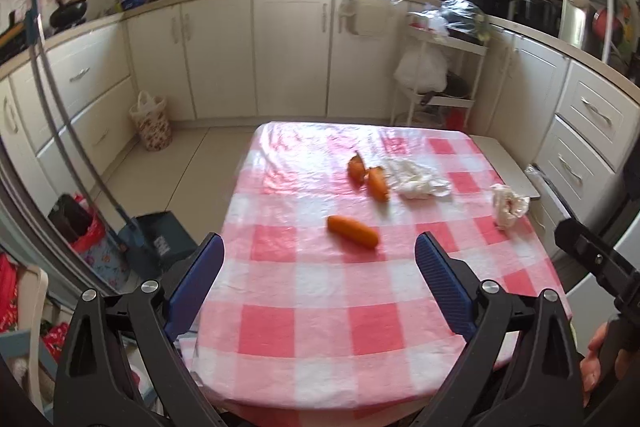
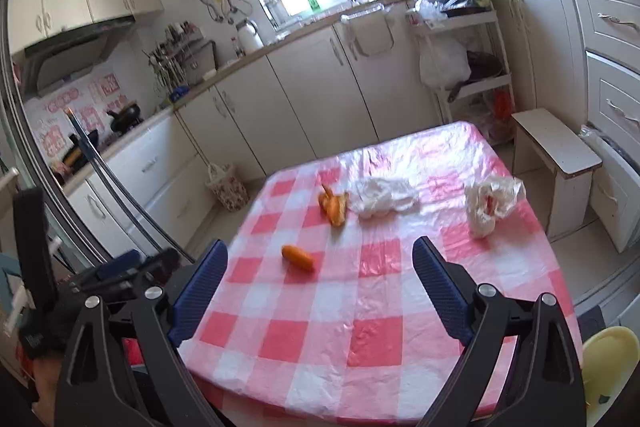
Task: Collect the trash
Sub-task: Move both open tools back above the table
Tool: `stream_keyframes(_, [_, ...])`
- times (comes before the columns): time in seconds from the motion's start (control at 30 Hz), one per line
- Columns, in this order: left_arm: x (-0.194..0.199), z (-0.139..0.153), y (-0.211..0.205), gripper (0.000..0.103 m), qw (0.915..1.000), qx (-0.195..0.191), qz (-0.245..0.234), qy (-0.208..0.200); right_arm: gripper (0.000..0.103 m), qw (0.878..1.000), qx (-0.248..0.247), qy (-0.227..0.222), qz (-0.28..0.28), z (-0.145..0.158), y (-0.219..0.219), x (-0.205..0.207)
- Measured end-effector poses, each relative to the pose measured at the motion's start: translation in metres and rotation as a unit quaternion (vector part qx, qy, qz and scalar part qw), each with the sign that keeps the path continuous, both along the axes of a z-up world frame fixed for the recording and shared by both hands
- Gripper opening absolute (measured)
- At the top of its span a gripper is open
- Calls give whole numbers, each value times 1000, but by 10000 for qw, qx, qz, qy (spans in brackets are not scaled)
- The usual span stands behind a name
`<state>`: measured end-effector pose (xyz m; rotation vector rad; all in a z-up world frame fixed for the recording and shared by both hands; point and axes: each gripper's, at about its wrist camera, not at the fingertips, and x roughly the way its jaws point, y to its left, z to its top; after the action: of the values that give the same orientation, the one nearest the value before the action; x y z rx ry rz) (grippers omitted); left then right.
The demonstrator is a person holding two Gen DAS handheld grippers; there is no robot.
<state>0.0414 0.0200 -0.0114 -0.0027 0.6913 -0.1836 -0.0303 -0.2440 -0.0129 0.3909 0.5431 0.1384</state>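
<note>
On the pink-and-white checked tablecloth (image 1: pixel 320 307) (image 2: pixel 380 327) lie an orange sausage-shaped piece (image 1: pixel 353 231) (image 2: pixel 298 257), two orange peel scraps (image 1: pixel 369 175) (image 2: pixel 334 205), a crumpled white tissue (image 1: pixel 418 177) (image 2: pixel 382 201) and a crumpled white wrapper (image 1: pixel 509 205) (image 2: pixel 493 203) near the right edge. My left gripper (image 1: pixel 320 255) hangs open over the table's near edge, nothing between its blue pads (image 1: pixel 440 283). My right gripper (image 2: pixel 320 259) is also open and empty, above the near edge. The right gripper's black body (image 1: pixel 596 267) shows at the right of the left wrist view.
A floral bin with a white liner (image 1: pixel 151 121) (image 2: pixel 228 187) stands on the floor by the far-left cabinets. A blue dustpan with a long handle (image 1: pixel 148 247) leans at the left. A white shelf cart (image 1: pixel 444 75) and a small stool (image 2: pixel 556 147) stand beyond the table.
</note>
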Motion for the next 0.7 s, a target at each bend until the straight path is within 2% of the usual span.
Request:
stream_keyframes(0.1, [3, -12, 8, 93, 9998, -160, 35, 137, 92, 10000, 36, -40, 21, 2, 4, 1])
stream_keyframes(0.7, [-4, -13, 18, 94, 9997, -223, -57, -20, 94, 9999, -119, 82, 5, 1, 21, 9])
